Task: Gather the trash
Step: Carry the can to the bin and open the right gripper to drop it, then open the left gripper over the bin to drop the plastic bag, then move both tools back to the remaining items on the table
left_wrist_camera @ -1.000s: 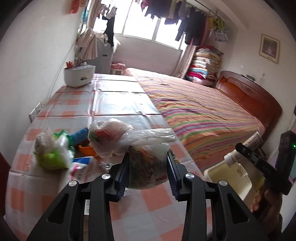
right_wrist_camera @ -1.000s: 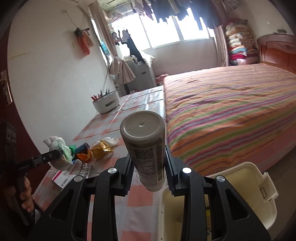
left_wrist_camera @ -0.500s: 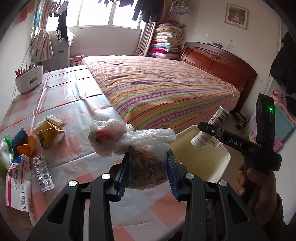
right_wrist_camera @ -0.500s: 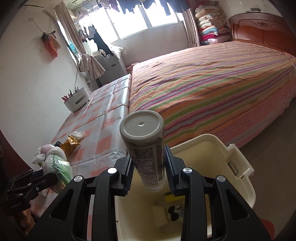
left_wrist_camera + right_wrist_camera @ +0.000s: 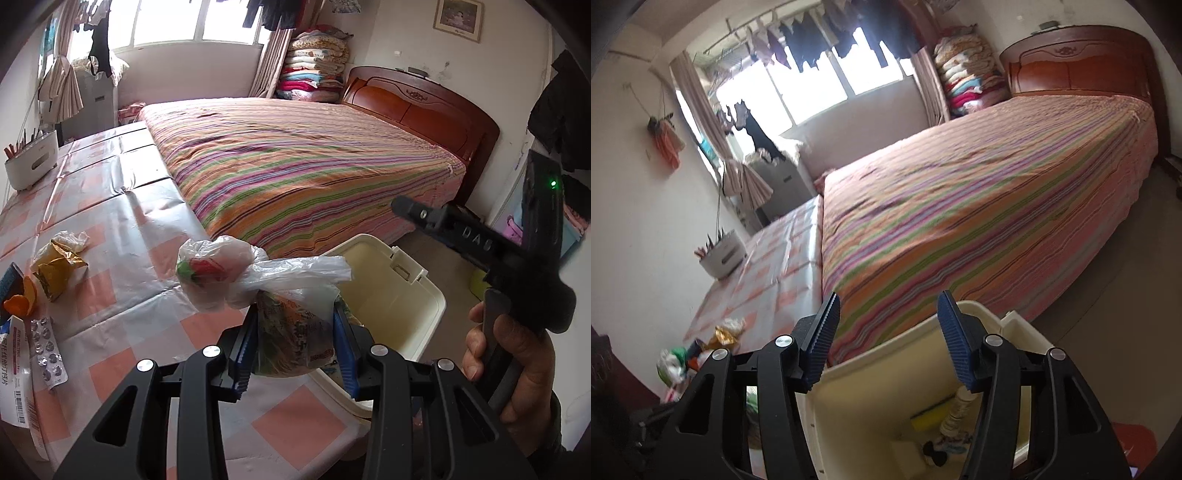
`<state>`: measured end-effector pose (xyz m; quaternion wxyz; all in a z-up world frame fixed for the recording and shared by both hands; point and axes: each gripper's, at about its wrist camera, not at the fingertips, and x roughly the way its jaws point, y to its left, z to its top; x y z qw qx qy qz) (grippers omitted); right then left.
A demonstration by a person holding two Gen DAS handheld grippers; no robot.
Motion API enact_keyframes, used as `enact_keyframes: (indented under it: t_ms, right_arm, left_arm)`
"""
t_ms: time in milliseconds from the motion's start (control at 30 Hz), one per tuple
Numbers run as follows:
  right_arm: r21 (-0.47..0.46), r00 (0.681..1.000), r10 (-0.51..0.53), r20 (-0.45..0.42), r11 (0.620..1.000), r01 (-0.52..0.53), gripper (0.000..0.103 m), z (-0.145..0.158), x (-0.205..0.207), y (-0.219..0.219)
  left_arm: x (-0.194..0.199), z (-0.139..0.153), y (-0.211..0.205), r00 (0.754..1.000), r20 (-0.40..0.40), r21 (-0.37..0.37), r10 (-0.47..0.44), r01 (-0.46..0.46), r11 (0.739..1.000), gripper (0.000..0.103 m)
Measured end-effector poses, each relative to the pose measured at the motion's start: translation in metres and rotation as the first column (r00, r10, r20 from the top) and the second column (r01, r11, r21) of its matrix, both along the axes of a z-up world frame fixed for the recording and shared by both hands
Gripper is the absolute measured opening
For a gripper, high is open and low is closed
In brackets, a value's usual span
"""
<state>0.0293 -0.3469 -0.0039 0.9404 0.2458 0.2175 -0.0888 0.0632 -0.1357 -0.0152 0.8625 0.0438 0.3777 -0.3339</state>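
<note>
**Bag held at the bin's edge, bottle lying in the bin**

The left gripper (image 5: 295,332) is clamped on a knotted plastic bag (image 5: 291,317) of printed wrappers; its blue pads (image 5: 245,341) press both sides, and the bag's knotted top bulges forward above them. It hangs over the table's near edge, just beside the cream bin (image 5: 402,295).

The right gripper (image 5: 886,332) has its jaws opening, with nothing between the ribbed pads (image 5: 822,338). It points down into the bin (image 5: 871,398), where a white bottle (image 5: 956,411) leans against the far wall next to a yellow piece (image 5: 929,415) and a dark scrap (image 5: 934,452). In the left view a hand (image 5: 517,362) grips its handle to the right of the bin.

On the checked table (image 5: 122,258) lie a gold wrapper (image 5: 55,269), an orange peel (image 5: 20,301), a pill blister (image 5: 48,349) and a medicine box (image 5: 16,373), well left of the bag. A white holder (image 5: 31,160) stands at the far end. A striped bed (image 5: 303,166) runs beside table and bin.
</note>
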Motion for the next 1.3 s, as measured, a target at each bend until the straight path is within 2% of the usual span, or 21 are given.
enact_keyframes:
  t_ms: [100,267,467,700,733,767,833,867,1100,1200,1300]
  right_arm:
    - [0.013,0.991,-0.076,0.106,0.997,0.075,0.062,0.016,-0.015,-0.006]
    - [0.023,0.960,-0.139,0.241,0.990,0.138,0.064,0.036,-0.037,-0.009]
    - [0.036,0.951,-0.161,0.263,0.987,0.157,0.068,0.038,-0.039,-0.011]
    - [0.046,0.944,-0.181,0.275,0.983,0.175,0.070,0.034,-0.044,-0.015]
    - [0.047,0.944,-0.183,0.275,0.983,0.176,0.070,0.034,-0.043,-0.014]
    - [0.049,0.944,-0.182,0.274,0.983,0.176,0.070,0.033,-0.042,-0.014]
    - [0.048,0.944,-0.182,0.274,0.983,0.176,0.070,0.033,-0.042,-0.014]
    - [0.044,0.945,-0.180,0.274,0.984,0.175,0.070,0.032,-0.040,-0.014]
    - [0.027,0.953,-0.152,0.262,0.988,0.150,0.071,0.030,-0.030,-0.004]
    - [0.009,0.958,-0.127,0.256,0.992,0.128,0.072,0.031,-0.023,0.006]
    - [-0.008,0.965,-0.090,0.246,0.995,0.095,0.072,0.032,-0.014,0.019]
  left_arm:
    - [0.002,-0.005,-0.014,1.000,-0.015,0.009,-0.018,0.019,1.000,0.037]
    - [0.011,-0.021,-0.041,0.998,-0.056,0.027,-0.036,0.038,0.999,0.037]
    - [0.015,-0.036,-0.065,0.995,-0.083,0.064,-0.063,0.069,0.996,0.038]
    - [0.016,-0.043,-0.085,0.992,-0.084,0.105,-0.096,0.104,0.989,0.044]
    - [0.016,-0.043,-0.087,0.990,-0.090,0.105,-0.105,0.114,0.988,0.050]
    - [0.015,-0.043,-0.087,0.990,-0.094,0.105,-0.108,0.118,0.987,0.060]
    - [0.014,-0.040,-0.084,0.994,-0.072,0.102,-0.087,0.095,0.990,0.069]
    - [0.012,-0.037,-0.081,0.995,-0.056,0.092,-0.080,0.085,0.992,0.070]
    - [0.011,-0.007,-0.042,0.999,0.008,0.027,-0.041,0.040,0.999,0.073]
    - [0.011,0.010,-0.008,0.996,0.084,0.003,0.022,-0.023,1.000,0.073]
    - [0.016,0.022,0.025,0.988,0.123,-0.016,0.098,-0.096,0.995,0.076]
